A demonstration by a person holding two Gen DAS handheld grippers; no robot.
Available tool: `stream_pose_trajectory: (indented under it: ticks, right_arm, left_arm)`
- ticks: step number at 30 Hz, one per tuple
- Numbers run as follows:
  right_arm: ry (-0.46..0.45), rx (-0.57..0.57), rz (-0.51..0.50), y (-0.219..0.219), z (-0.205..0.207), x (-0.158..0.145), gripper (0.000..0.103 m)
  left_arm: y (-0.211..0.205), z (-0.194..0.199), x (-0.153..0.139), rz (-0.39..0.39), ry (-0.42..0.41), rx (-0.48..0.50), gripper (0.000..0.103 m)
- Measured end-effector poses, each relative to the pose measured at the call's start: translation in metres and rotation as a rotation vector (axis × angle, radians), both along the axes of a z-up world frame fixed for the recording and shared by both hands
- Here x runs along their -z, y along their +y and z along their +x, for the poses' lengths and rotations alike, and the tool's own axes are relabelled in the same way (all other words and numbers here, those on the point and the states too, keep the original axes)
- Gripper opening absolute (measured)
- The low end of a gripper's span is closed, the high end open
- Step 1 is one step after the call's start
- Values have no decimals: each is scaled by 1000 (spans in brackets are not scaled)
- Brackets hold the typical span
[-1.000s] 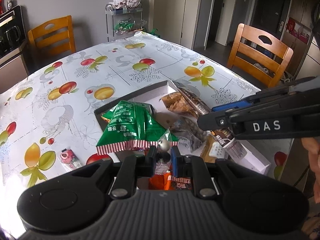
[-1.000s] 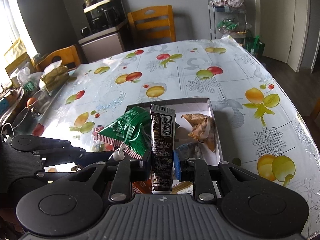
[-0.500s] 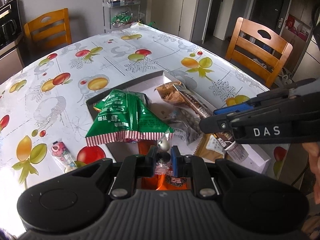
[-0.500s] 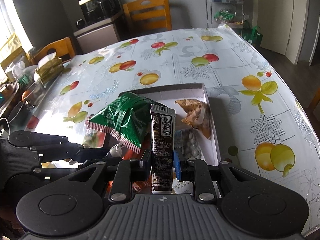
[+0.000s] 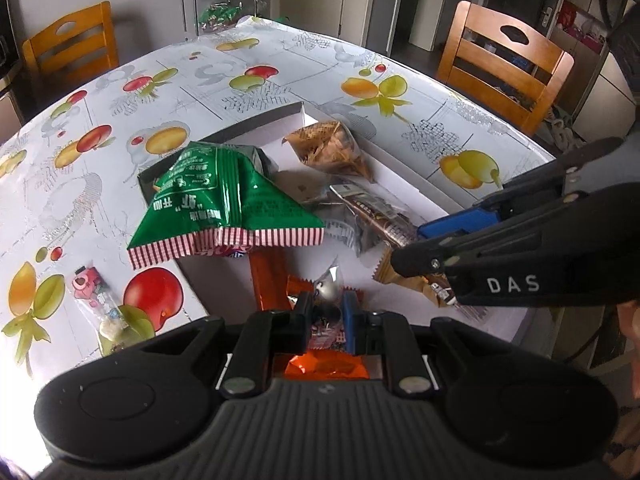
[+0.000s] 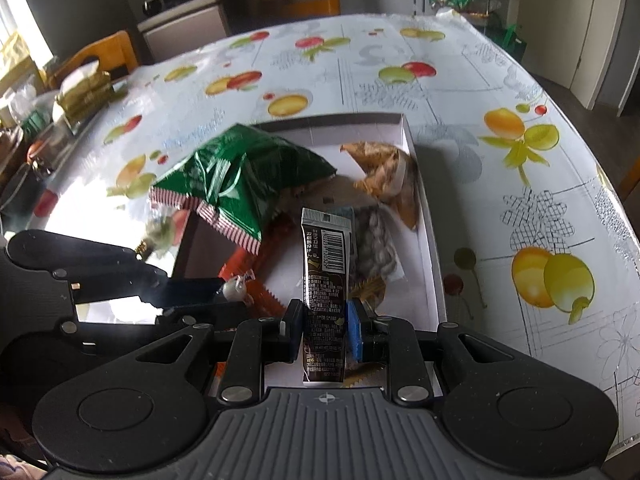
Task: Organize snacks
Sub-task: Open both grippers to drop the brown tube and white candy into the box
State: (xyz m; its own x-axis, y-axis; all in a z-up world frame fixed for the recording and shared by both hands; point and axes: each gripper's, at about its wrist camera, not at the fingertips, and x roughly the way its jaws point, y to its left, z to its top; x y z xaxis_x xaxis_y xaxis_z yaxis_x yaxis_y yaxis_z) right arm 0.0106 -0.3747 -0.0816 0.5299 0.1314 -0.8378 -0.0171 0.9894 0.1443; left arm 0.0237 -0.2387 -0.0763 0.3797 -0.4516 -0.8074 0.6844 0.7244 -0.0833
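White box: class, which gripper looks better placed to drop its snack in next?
Probably the right gripper: its brown packet hangs over bare floor of the white box.

Both grippers have descended toward the shallow white cardboard box [image 6: 424, 216]. The left gripper [image 5: 326, 312], clamped on a small silver-foil wrapped candy [image 5: 330, 282], now sits lower over the orange snack packet [image 5: 268, 280], and the green foil snack bag with red-striped edge [image 5: 224, 204] looms larger. The right gripper [image 6: 324, 320], gripping the upright dark brown snack bar wrapper [image 6: 326, 272], has tilted further downward; the box fills more of its view.
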Motion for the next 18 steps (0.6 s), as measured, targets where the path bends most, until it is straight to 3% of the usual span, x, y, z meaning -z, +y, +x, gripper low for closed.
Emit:
stream_pose_trajectory:
  ticks: [7, 9, 11, 18]
  right_arm:
    - [9, -21, -26, 5, 2, 1, 28]
    - [2, -22, -32, 6, 3, -1, 34]
    - [-5, -23, -40, 7, 4, -2, 35]
    - [-42, -14, -46, 9, 7, -12, 41]
  left_arm:
    - [1, 3, 4, 11, 13, -3, 13]
    - [1, 4, 4, 13, 11, 1, 19]
    - [2, 3, 4, 12, 4, 5, 31]
    - [8, 4, -2, -9, -12, 0, 33]
